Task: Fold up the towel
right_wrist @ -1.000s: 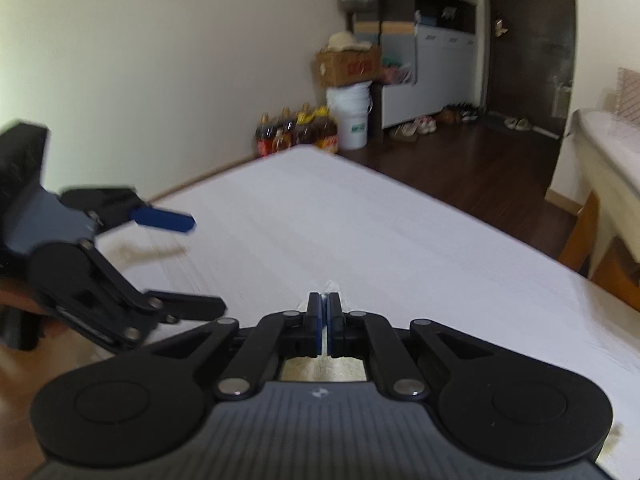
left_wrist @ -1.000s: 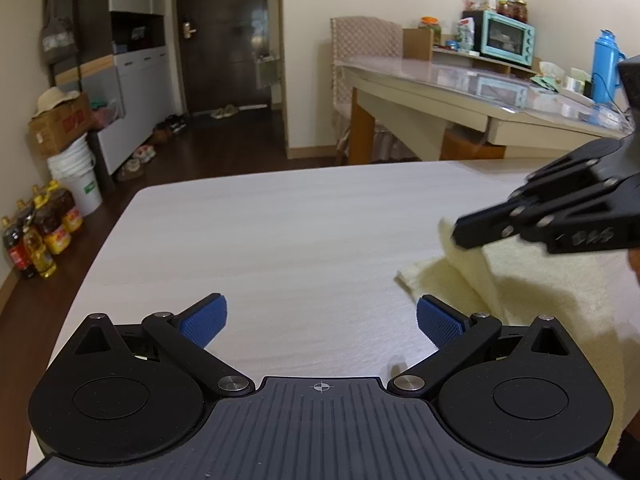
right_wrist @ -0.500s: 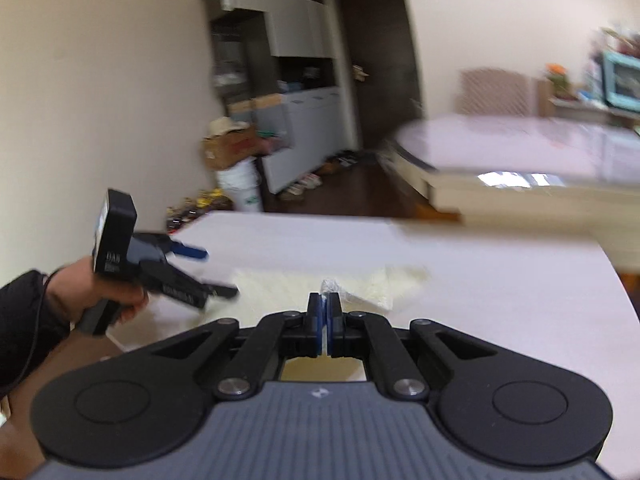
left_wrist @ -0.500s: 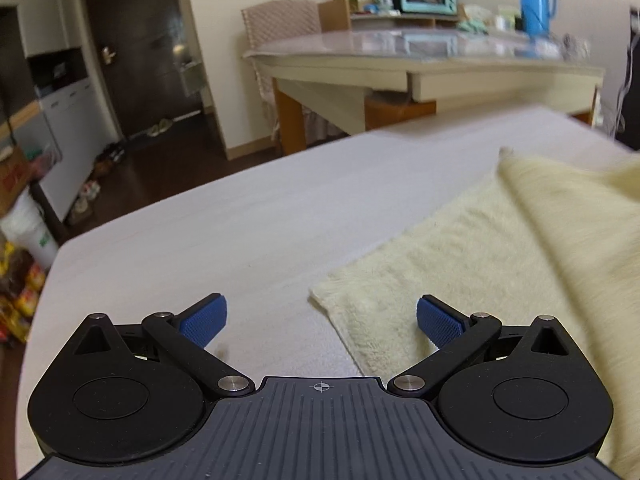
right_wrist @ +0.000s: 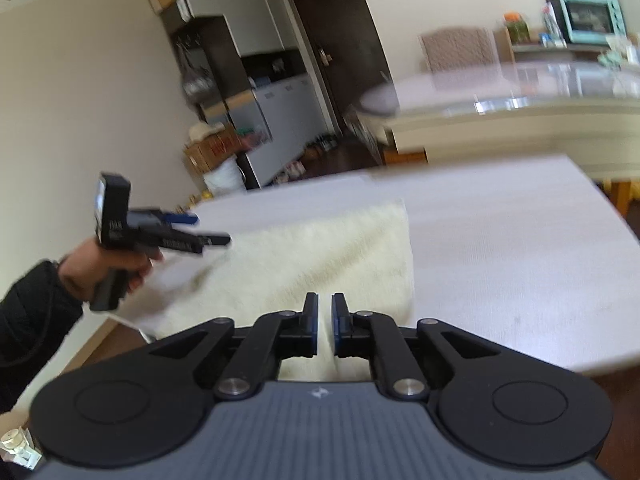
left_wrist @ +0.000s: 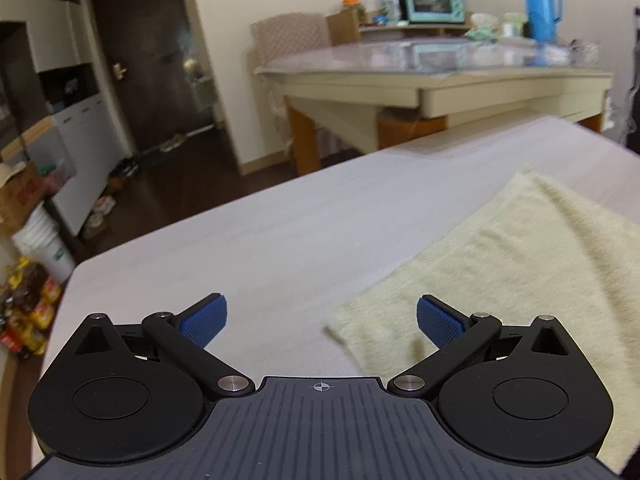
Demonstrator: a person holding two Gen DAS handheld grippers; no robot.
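Note:
A pale yellow towel [left_wrist: 512, 264] lies spread on the white table [left_wrist: 280, 232]; in the right wrist view the towel [right_wrist: 320, 256] covers the table's near left part. My left gripper [left_wrist: 322, 318] is open and empty, hovering just above the towel's near left corner. It also shows in the right wrist view [right_wrist: 196, 228], held in a hand at the towel's left edge. My right gripper [right_wrist: 325, 314] is open by a narrow gap above the towel's near edge, with nothing between the pads.
The white table [right_wrist: 520, 264] stretches right of the towel. Behind stands a dining table [left_wrist: 440, 72] with a teal oven [left_wrist: 434, 0] and a blue flask [left_wrist: 542, 4]. Bottles [left_wrist: 28, 308] and a bucket [left_wrist: 44, 248] sit on the floor at left.
My right gripper was shut on a towel corner and carried it across; its jaws have now parted and the towel lies flat. My left gripper stayed open and swung toward the towel's corner.

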